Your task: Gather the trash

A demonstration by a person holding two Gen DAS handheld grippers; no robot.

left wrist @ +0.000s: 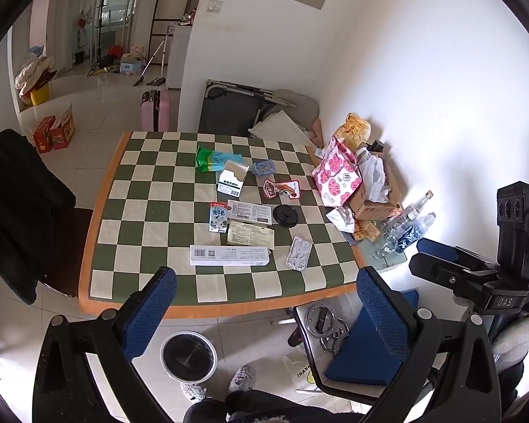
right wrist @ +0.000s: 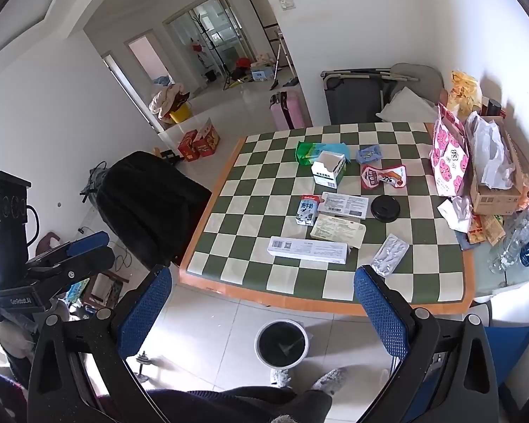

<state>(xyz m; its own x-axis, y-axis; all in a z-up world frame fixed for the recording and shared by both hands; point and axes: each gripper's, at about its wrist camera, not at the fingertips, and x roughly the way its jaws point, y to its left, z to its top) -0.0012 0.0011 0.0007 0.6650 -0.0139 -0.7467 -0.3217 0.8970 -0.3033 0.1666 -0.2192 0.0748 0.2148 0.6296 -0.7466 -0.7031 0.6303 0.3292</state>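
I am holding my left gripper [left wrist: 264,312] and right gripper [right wrist: 262,312] spread wide and empty, back from the checkered table [left wrist: 95,211]. The trash is lying scattered mid-table, with the bin [right wrist: 281,343] waiting on the floor below the near edge — probably so pieces can drop straight in. The long white box [left wrist: 229,255] is nearest; the milk carton [left wrist: 218,216] is showing Chinese characters — other print is too small to read.
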